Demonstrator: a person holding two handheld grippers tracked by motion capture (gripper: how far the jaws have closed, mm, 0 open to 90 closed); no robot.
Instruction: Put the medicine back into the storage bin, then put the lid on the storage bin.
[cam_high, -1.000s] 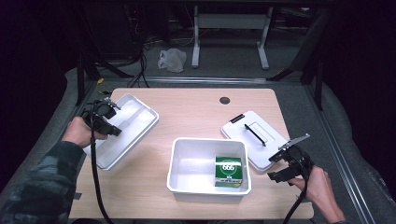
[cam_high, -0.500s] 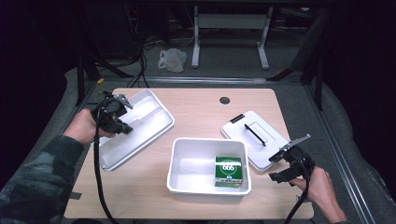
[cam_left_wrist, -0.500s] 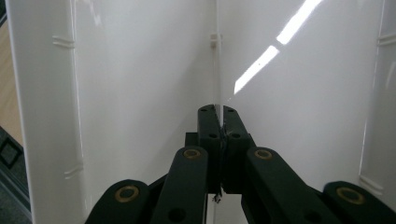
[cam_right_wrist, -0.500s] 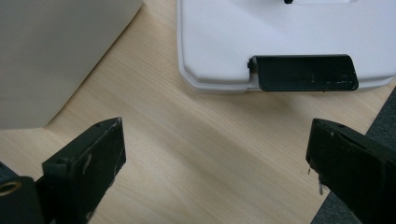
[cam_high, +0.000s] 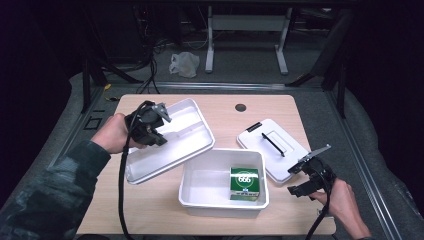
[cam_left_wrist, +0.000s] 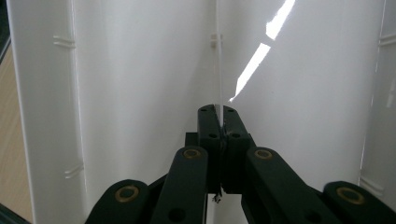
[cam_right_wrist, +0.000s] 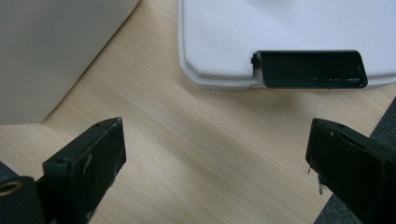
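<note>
A white divided tray (cam_high: 176, 139) hangs tilted above the table's left half, its near right corner over the rim of the white bin (cam_high: 196, 199). My left gripper (cam_high: 156, 136) is shut on the tray's thin middle partition (cam_left_wrist: 217, 56); in the left gripper view the jaws (cam_left_wrist: 218, 114) pinch that wall from both sides. A green box (cam_high: 244, 183) lies in the bin's right part. My right gripper (cam_high: 301, 179) rests open near the table's front right corner, beside the white lid (cam_high: 274, 148), with bare wood between its jaws (cam_right_wrist: 217, 149).
The lid's black latch (cam_right_wrist: 310, 69) lies just ahead of the right gripper, and the bin's wall (cam_right_wrist: 46, 56) is off to its left. A round hole (cam_high: 240, 107) sits near the table's far edge. Dark floor and stands surround the table.
The left hand has carried the tray to the right and upward, from the table's left edge to the bin's rim. The right hand and gripper have stayed put.
</note>
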